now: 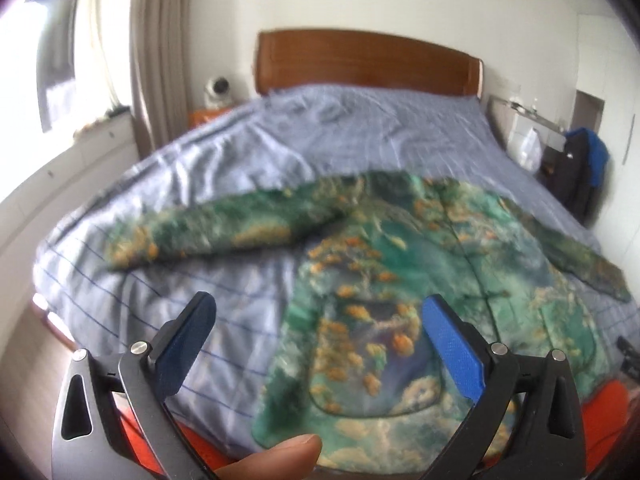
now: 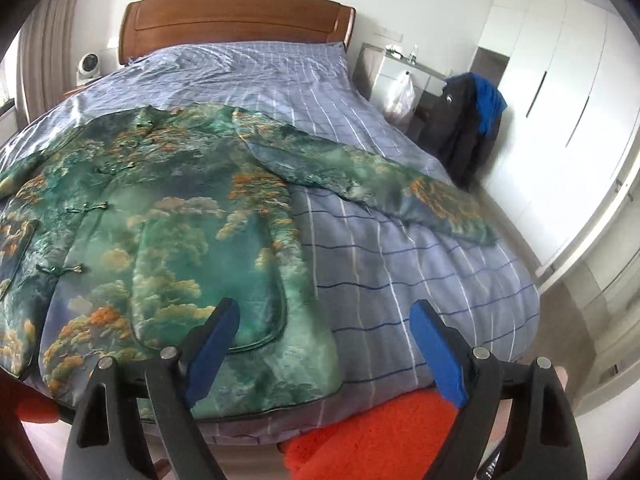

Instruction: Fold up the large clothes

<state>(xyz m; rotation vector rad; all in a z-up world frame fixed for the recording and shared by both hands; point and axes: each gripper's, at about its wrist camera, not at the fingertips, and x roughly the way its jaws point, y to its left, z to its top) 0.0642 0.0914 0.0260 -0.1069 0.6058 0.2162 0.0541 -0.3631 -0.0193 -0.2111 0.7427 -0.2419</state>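
Left gripper (image 1: 318,312) and right gripper (image 2: 326,320) both spread wide, nothing pinched, hovering over the bed's near edge. Green printed jacket (image 2: 168,216) lies flat, front up, on the checked duvet (image 2: 420,264), sleeves out toward 10 and 2 o'clock, probably laid out for folding.

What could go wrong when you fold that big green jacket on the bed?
The jacket lies near the foot edge of the bed, so a tug toward that edge might slide the hem off.
Both sleeves are spread far out; grabbing one badly could drag and bunch the body.
The left gripper and right gripper are open and hold nothing, so a shallow pinch on the smooth-looking cloth may slip, or catch the checked quilt too.
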